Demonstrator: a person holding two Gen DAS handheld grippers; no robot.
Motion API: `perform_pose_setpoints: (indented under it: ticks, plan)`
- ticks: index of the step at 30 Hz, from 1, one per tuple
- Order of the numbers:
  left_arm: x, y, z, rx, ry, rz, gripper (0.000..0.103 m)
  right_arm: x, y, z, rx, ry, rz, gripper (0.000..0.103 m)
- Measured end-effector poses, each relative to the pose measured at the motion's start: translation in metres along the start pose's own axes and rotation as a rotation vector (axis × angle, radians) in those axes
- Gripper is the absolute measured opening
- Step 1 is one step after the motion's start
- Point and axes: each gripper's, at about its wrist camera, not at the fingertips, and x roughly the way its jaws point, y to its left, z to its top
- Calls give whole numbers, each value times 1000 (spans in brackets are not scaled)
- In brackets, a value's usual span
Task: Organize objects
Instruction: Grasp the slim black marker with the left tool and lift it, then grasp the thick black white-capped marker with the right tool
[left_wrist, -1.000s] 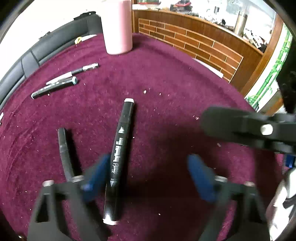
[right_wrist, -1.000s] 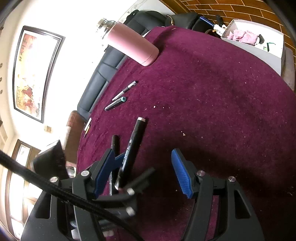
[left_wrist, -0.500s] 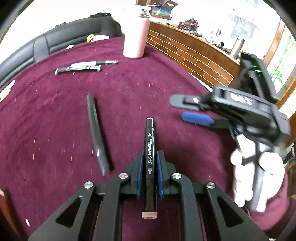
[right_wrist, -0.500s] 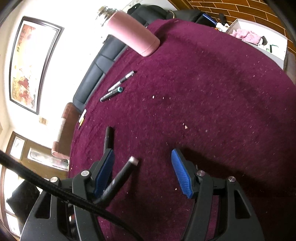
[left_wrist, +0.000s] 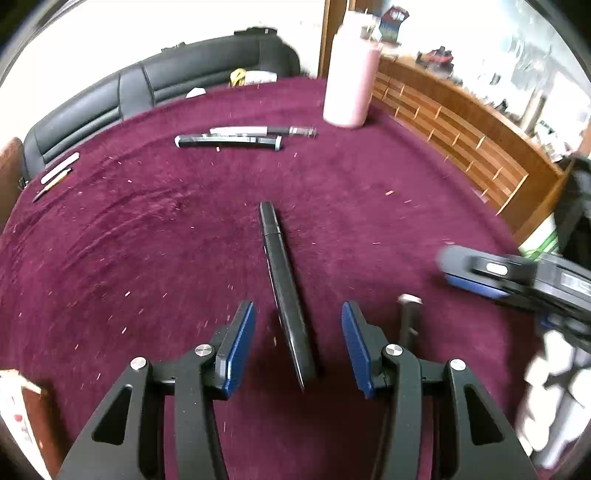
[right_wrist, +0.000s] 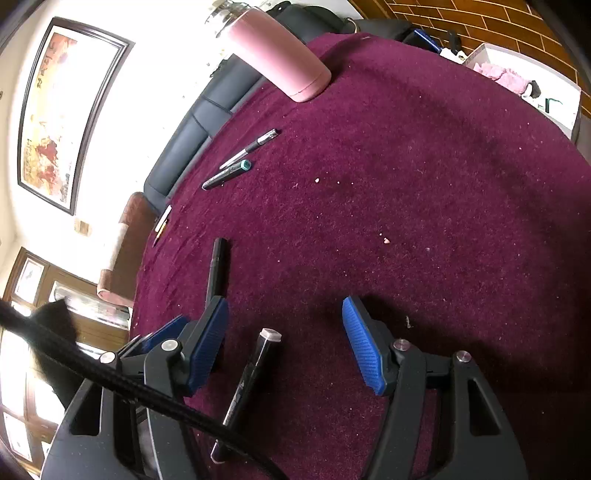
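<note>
Left gripper (left_wrist: 297, 345) fingers parted astride slim black pen (left_wrist: 286, 291) (untouched); capped black marker (right_wrist: 246, 391) lies between the right gripper (right_wrist: 284, 341)'s spread fingers; sorting unfinished.

Maroon cloth (left_wrist: 155, 229) bears black pens (left_wrist: 284, 288), a pink bottle (left_wrist: 351, 85); the tool (left_wrist: 297, 343) has blue pads (left_wrist: 240, 343).

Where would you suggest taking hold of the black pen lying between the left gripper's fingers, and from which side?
Grip the black pen at mid-barrel, coming from above with the left gripper, whose fingers have just been opening. It lies flat on the maroon cloth, long and slim, so closing across its width should hold it best.
</note>
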Motion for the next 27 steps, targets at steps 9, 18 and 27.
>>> perform_pose_setpoints:
  ticks: [9, 18, 27]
  plan:
    - [18, -17, -2, 114, 34, -3, 11, 1, 1, 0, -25, -3, -2, 64]
    - [-73, 29, -106, -52, 6, -49, 11, 8, 26, -14, -173, 21, -25, 64]
    - [-79, 45, -143, -145, -15, -29, 12, 42, 114, -104, -575, 99, -349, 64]
